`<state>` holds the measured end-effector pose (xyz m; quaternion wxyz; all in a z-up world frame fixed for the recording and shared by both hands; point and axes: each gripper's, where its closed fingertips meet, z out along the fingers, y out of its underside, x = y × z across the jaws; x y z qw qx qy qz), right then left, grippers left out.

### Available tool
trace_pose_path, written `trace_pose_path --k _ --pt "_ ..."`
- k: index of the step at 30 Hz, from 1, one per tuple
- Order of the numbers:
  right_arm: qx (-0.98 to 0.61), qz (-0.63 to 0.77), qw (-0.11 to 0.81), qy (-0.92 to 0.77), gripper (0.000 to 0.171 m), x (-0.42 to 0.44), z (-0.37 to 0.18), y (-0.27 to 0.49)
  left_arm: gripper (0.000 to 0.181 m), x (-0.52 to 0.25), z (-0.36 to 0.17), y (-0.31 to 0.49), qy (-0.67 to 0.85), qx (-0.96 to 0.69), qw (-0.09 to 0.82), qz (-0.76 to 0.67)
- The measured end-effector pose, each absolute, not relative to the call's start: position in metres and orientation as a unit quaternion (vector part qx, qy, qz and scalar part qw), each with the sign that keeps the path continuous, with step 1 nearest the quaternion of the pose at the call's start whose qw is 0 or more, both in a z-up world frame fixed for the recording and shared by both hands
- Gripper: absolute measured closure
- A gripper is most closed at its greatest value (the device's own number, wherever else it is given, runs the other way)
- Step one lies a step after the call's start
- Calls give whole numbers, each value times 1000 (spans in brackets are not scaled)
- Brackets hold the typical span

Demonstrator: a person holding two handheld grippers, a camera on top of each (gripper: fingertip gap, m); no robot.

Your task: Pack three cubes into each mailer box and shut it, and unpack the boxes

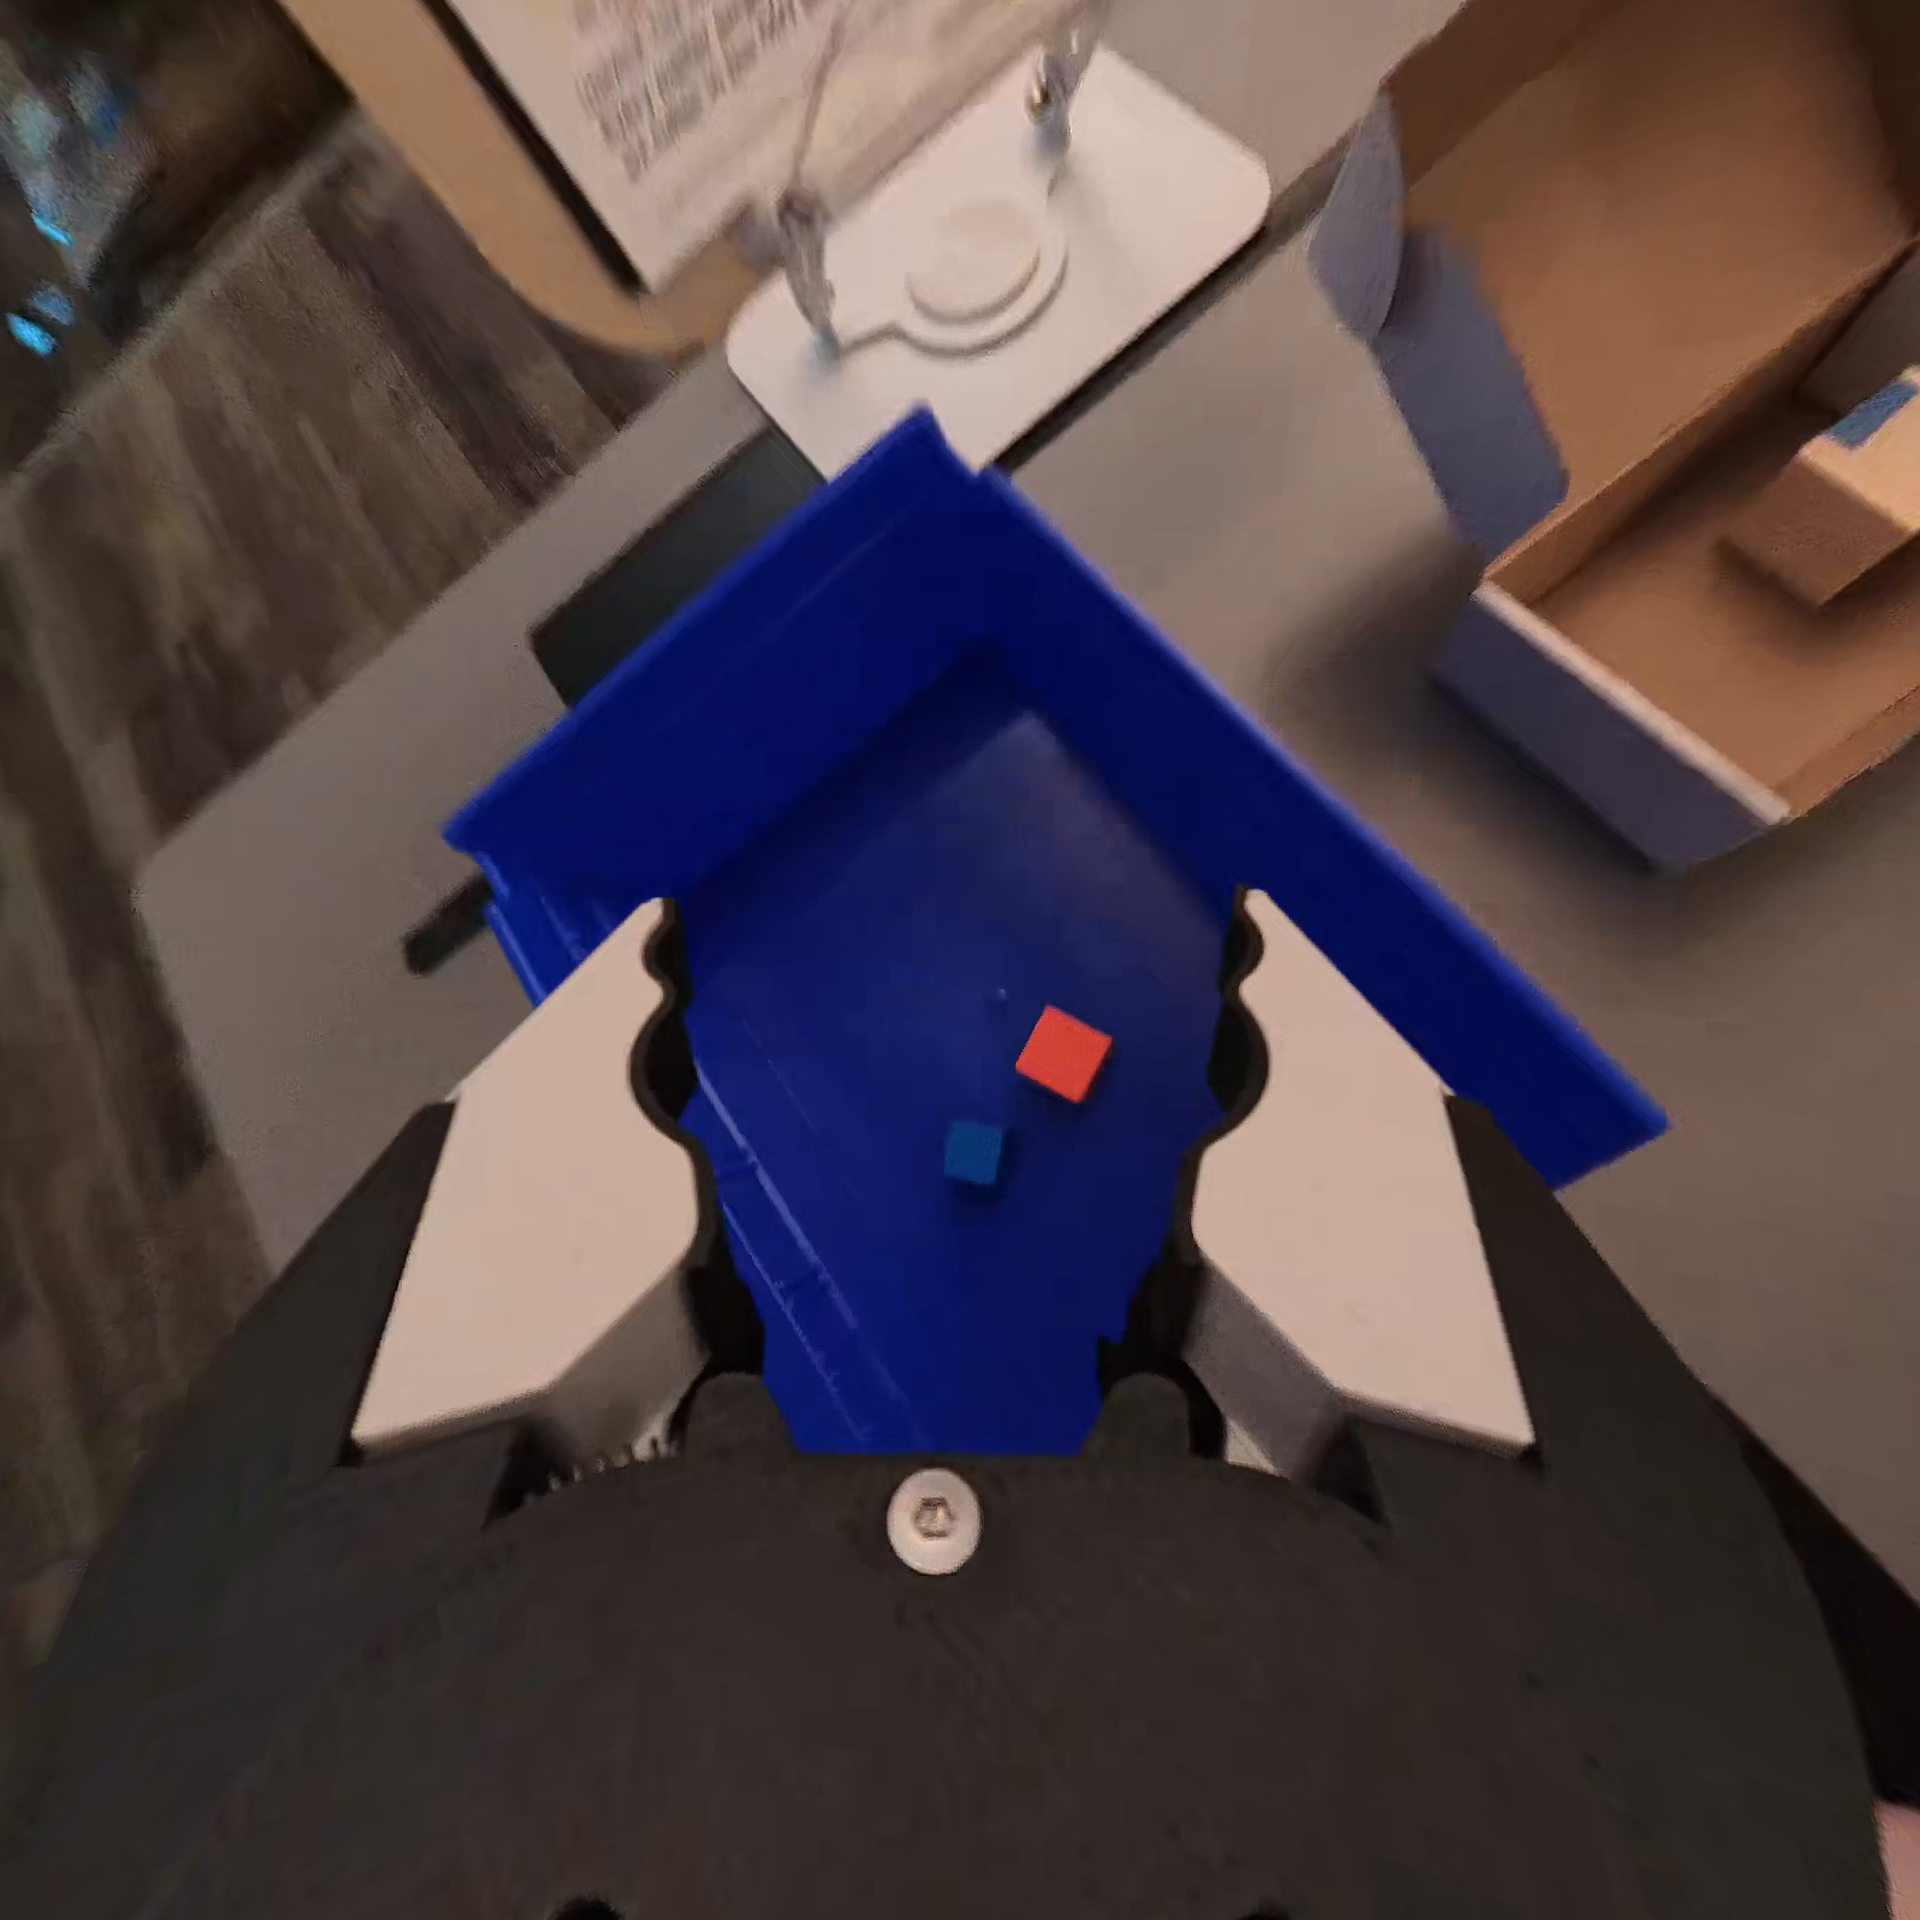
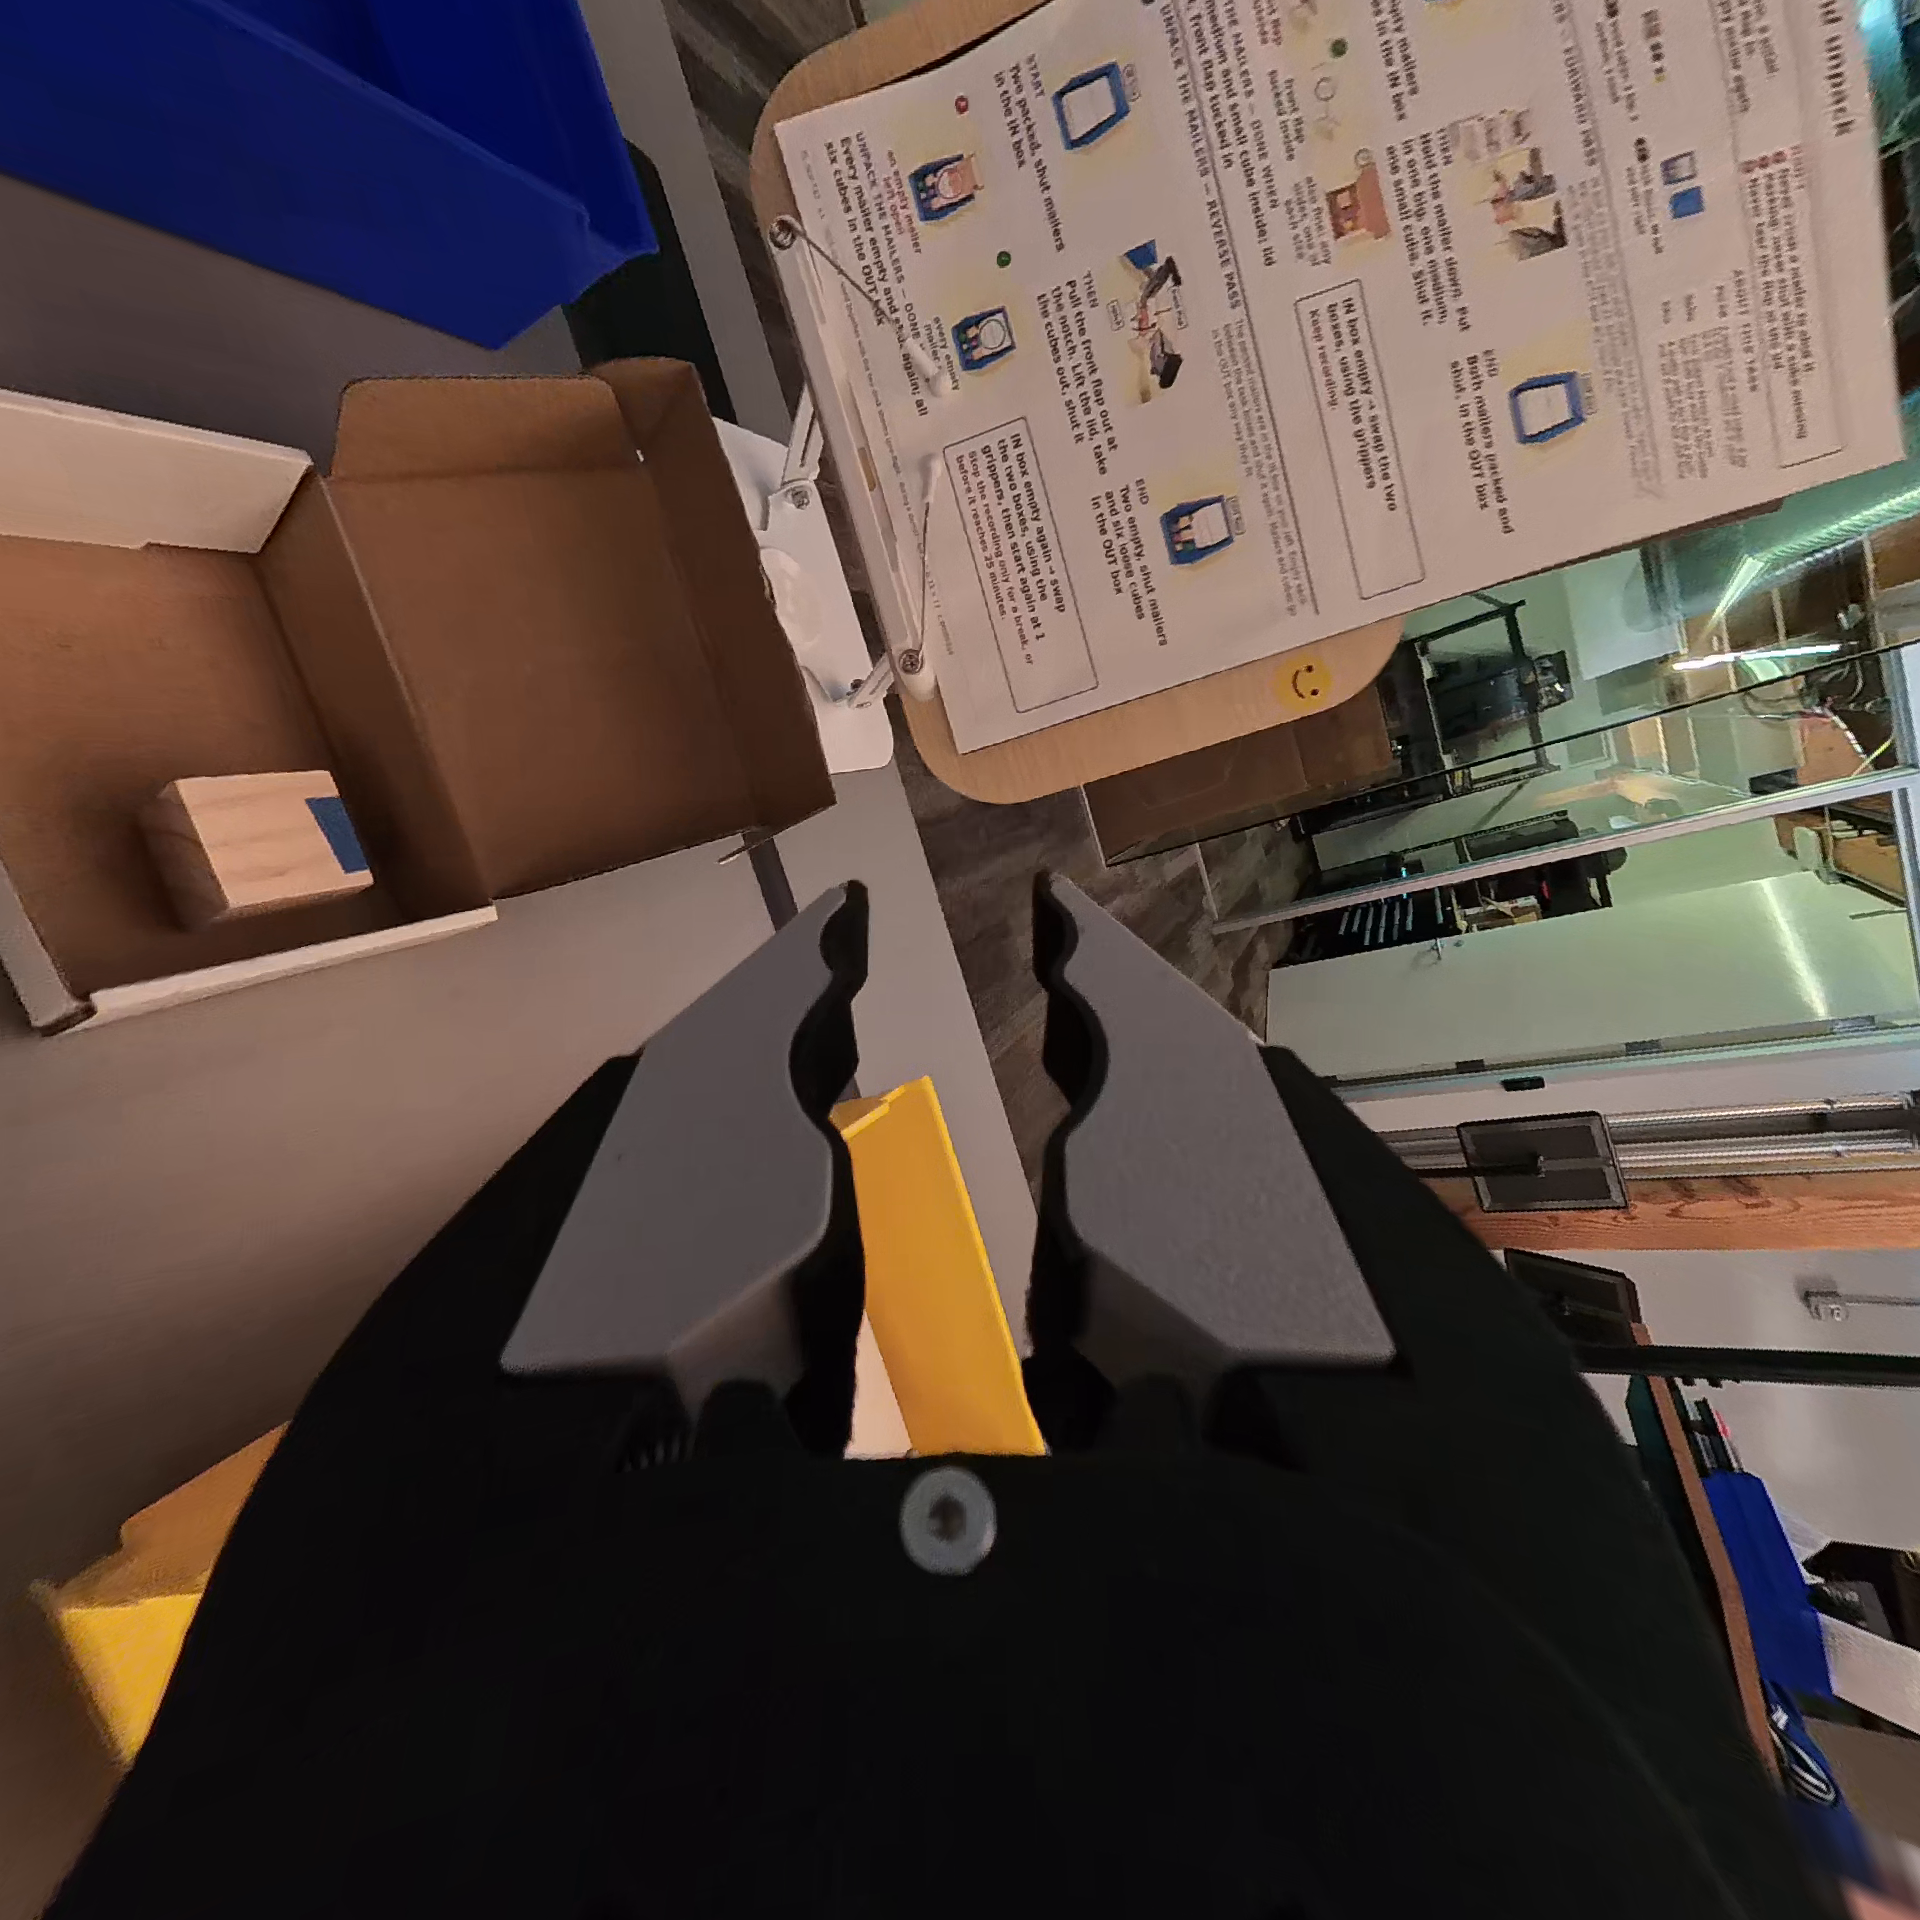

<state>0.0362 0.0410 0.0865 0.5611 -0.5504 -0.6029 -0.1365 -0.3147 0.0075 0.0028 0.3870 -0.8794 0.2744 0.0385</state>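
The left tool [image 1: 951, 935] hangs spread wide above a blue bin [image 1: 831, 727] at mid-frame. On the bin's floor lie a red cube [image 1: 1063, 1051] and, just below-left of it, a smaller blue cube [image 1: 974, 1151]. An open mailer box [image 1: 1621, 717] holding a wooden block [image 1: 1829, 520] sits on the grey surface [image 1: 1226, 520] at upper right.

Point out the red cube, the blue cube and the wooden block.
red cube [image 1: 1063, 1051]: left wrist view, middle of its top face.
blue cube [image 1: 974, 1151]: left wrist view, top face.
wooden block [image 2: 255, 857]: right wrist view, pale top face.

Left tongs [image 1: 951, 1039] wide open; right tongs [image 2: 951, 997] narrowly parted, empty.
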Motion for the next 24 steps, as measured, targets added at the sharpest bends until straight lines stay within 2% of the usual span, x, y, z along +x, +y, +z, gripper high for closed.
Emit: trace_pose_path --k 1,4,8,14,19,21,23,24 --pt "-552 -139 556 -606 140 36 83 42 85 -322 -10 7 275 -886 373 18" --pt "-556 -146 545 -611 139 37 78 44 96 -328 -55 4 304 -899 315 -26" --pt "-560 -145 540 -612 139 38 75 44 98 -325 -104 -3 340 -913 221 -43" --pt "-563 -148 529 -617 139 38 69 47 117 -328 -133 -5 362 -917 167 -30" --pt "-564 -151 520 -623 139 38 64 47 119 -336 -151 -10 350 -927 128 -34" --pt "-565 -151 518 -624 139 38 63 48 128 -336 -154 -10 350 -928 124 -38" --pt "-565 -151 518 -625 139 38 63 48 149 -333 -156 -12 350 -928 115 -49" --pt "-565 -151 517 -625 139 39 63 47 152 -333 -156 -12 348 -929 111 -51"
